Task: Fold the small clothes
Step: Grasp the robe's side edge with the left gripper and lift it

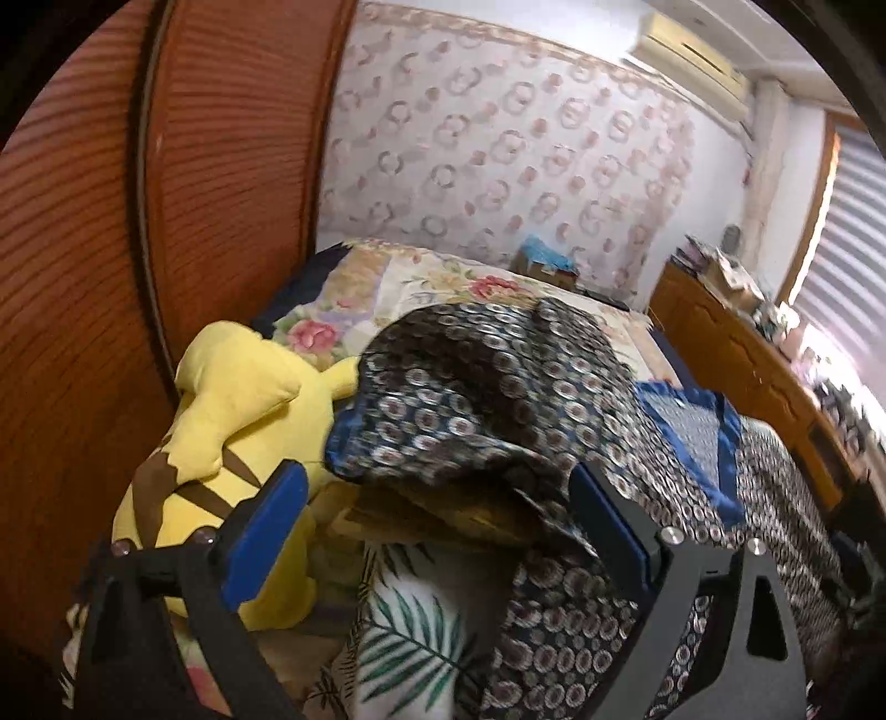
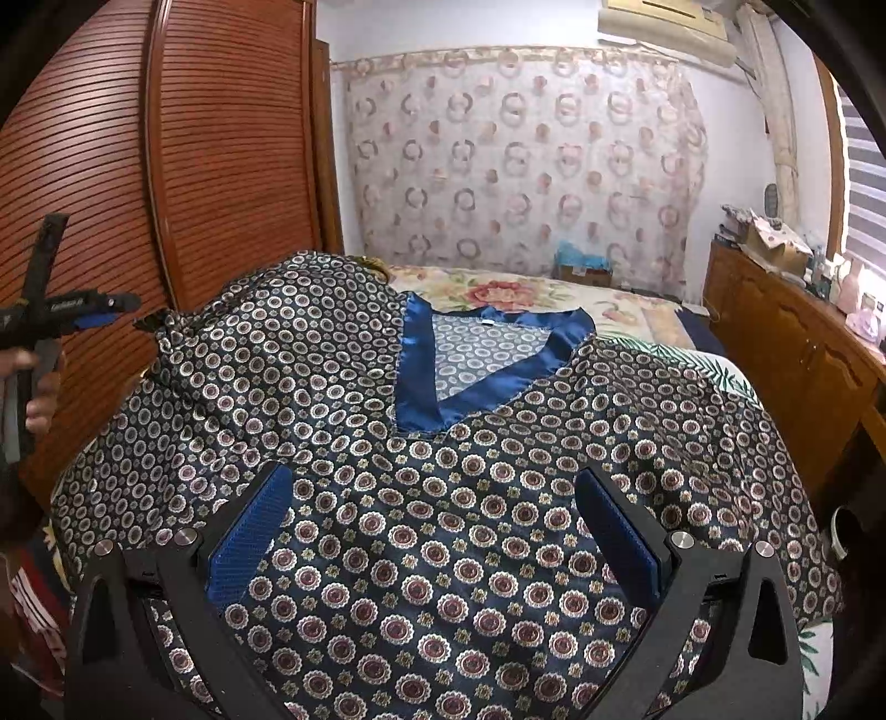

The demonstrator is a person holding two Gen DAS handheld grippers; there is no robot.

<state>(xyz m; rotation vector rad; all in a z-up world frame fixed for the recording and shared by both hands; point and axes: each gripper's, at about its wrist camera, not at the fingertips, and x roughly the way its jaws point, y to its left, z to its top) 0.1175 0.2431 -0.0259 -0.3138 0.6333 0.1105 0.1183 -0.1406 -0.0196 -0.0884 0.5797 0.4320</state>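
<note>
Garment: one dark navy satin top [image 2: 443, 526] printed with small ringed medallions, blue satin V-neck trim [image 2: 470, 382]. Location: spread front-up across the bed [image 2: 515, 291], neckline toward the far wall; its left sleeve end [image 1: 470, 399] humps up over a heap at the bed's left side.

Left gripper [image 1: 437, 526]: black frame, blue pads, jaws released and wide, nothing pressed between them; the raised sleeve lies just beyond and between the fingers. In the right wrist view it appears at the far left edge, carried by a hand [image 2: 39, 387].

Right gripper [image 2: 437, 531]: same build, jaws released, poised over the chest of the top, gripping nothing.

Step in hand, as judged: taking up the left sleeve for the first inward fold. Advice: pinch the satin at the cuff edge, one layer only, since the cloth looks slippery; steady the body of the top with the right gripper so it does not slide.

Adjacent items: yellow plush toy with brown stripes [image 1: 232, 421], left of the sleeve; palm-leaf print sheet [image 1: 410, 631] beneath.

Room: floral bedspread, reddish louvred wardrobe door [image 2: 111, 166], ring-patterned curtain [image 2: 526, 160], wooden cabinet [image 2: 786, 343] bearing clutter, wall air conditioner [image 2: 664, 22], blinds at right.
</note>
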